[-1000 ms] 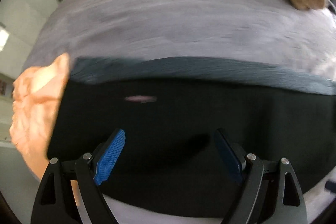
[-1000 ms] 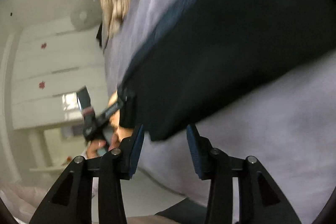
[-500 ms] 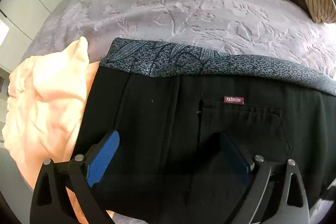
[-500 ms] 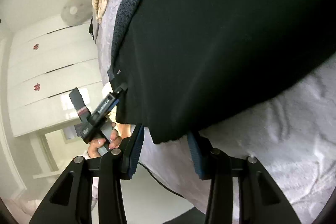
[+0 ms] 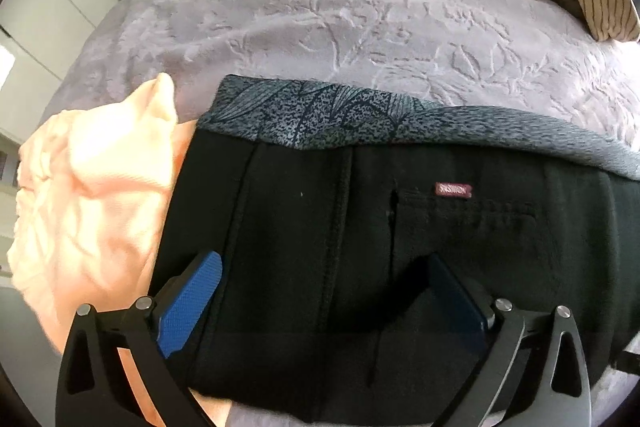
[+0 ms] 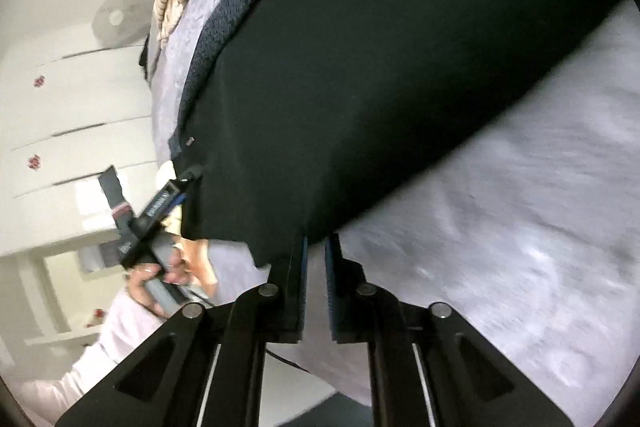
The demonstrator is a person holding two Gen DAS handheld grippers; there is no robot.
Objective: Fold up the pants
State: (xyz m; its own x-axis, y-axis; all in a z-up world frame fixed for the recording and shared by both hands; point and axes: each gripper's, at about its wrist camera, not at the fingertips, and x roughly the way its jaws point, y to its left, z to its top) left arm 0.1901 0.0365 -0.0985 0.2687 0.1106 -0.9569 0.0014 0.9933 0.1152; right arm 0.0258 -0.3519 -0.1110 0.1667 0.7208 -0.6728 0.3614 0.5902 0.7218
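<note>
Label (image 5: 453, 190) only in left view

Lilac embossed bedspread (image 5: 360, 27), white cupboard doors (image 6: 60, 115), round fan (image 6: 116, 19)

A small dark-red woven label (image 5: 453, 189) sits on the folded black pants (image 5: 320, 247), above the pocket slit at about two o'clock from the garment's middle; its pale lettering is blurred but seems to read "FASHION". The white print on the black handheld left gripper (image 6: 160, 205) is illegible.
</note>
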